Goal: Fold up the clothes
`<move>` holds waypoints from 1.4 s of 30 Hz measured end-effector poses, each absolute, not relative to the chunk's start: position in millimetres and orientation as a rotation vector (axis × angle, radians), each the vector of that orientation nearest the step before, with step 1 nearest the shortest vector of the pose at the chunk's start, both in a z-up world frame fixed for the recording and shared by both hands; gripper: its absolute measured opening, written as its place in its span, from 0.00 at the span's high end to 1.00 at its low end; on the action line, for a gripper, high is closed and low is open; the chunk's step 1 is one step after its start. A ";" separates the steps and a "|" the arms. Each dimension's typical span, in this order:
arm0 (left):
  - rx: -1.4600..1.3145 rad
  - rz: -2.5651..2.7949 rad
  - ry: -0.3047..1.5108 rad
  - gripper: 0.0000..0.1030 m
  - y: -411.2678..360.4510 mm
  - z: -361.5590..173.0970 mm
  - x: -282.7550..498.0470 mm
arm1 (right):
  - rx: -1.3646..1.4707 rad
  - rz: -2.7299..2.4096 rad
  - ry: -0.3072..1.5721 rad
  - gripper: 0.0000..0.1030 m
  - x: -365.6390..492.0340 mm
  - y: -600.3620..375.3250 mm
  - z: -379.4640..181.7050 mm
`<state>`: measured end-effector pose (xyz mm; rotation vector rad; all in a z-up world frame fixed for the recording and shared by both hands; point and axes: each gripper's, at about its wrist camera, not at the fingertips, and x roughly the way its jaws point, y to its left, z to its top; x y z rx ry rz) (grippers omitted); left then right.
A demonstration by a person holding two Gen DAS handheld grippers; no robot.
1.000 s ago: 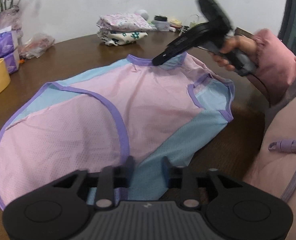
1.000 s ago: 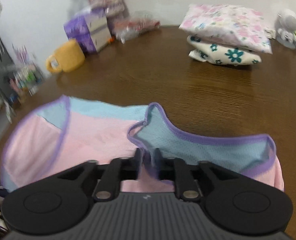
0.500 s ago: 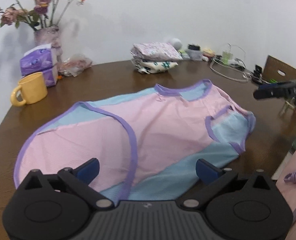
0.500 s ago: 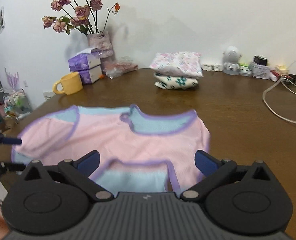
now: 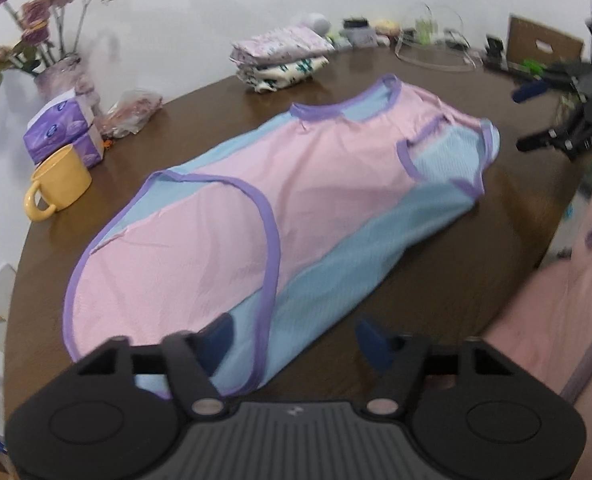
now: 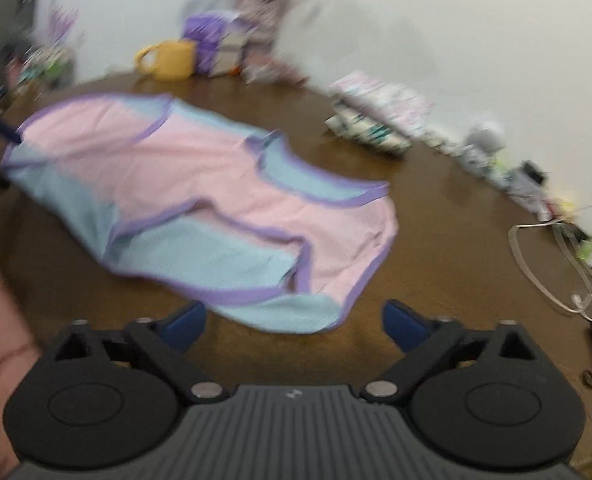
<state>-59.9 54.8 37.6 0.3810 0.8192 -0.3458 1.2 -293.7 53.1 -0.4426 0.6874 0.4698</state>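
A pink and light-blue sleeveless top [image 5: 280, 208] with purple trim lies spread flat on the round brown table [image 5: 200, 116]. My left gripper [image 5: 296, 340] hovers open over the garment's near hem, nothing between its blue pads. In the right wrist view the same top [image 6: 200, 200] lies ahead, and my right gripper [image 6: 294, 324] is open just short of its armhole end. The right gripper [image 5: 544, 116] also shows at the far right of the left wrist view, off the cloth. The left gripper's tip [image 6: 0, 128] peeks in at the left edge.
A stack of folded floral clothes [image 5: 282, 56] sits at the table's back. A yellow mug [image 5: 58, 184], purple tissue packs [image 5: 62, 128] and a vase of dried flowers [image 5: 56, 68] stand at the left. Cables [image 6: 552, 256] lie right. A person's pink sleeve [image 5: 548, 320] is at right.
Both grippers were shut on the top a second ago; they let go, opened and pulled back. The top now lies flat, and both views have swung and tilted.
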 end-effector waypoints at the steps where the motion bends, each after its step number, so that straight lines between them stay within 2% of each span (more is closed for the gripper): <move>1: 0.397 -0.346 0.831 0.51 55.6 36.7 -60.3 | -0.455 0.483 0.705 0.19 4.1 -292.7 51.8; 3: 0.418 -0.350 0.844 0.55 56.9 35.3 -61.3 | -0.475 0.508 0.731 0.23 8.1 -291.3 47.7; 8: 0.456 -0.383 0.842 0.56 56.0 34.1 -60.4 | -0.503 0.562 0.775 0.33 17.3 -287.3 38.6; 10: 0.489 -0.413 0.842 0.64 53.6 32.5 -59.7 | -0.492 0.568 0.784 0.38 22.1 -287.4 36.3; 12: 0.521 -0.439 0.847 0.68 50.7 29.6 -57.7 | -0.475 0.575 0.792 0.52 27.7 -288.8 34.7; 15: 0.550 -0.481 0.836 0.71 47.1 28.7 -55.2 | -0.458 0.584 0.798 0.58 34.5 -291.2 34.3; 16: 0.560 -0.490 0.834 0.78 45.8 28.5 -54.0 | -0.459 0.582 0.798 0.61 35.3 -290.9 34.0; 17: 0.564 -0.501 0.835 0.83 43.8 28.1 -52.8 | -0.461 0.581 0.797 0.71 36.0 -290.6 33.8; 18: 0.563 -0.512 0.840 0.96 42.6 27.0 -51.3 | -0.462 0.579 0.797 0.84 36.7 -290.2 33.5; 19: 0.563 -0.515 0.840 0.98 41.9 26.1 -50.3 | -0.464 0.578 0.797 0.86 37.5 -289.9 33.3; 26: 0.470 -0.485 0.846 1.00 53.9 28.7 -37.3 | -0.435 0.542 0.778 0.92 40.4 -291.5 39.1; 36: 0.617 -0.366 0.684 1.00 50.0 57.6 25.7 | -0.501 0.478 0.667 0.94 76.9 -279.6 67.5; 42: 0.635 -0.378 0.734 1.00 46.6 36.4 73.9 | -0.449 0.476 0.723 0.94 96.6 -286.6 58.8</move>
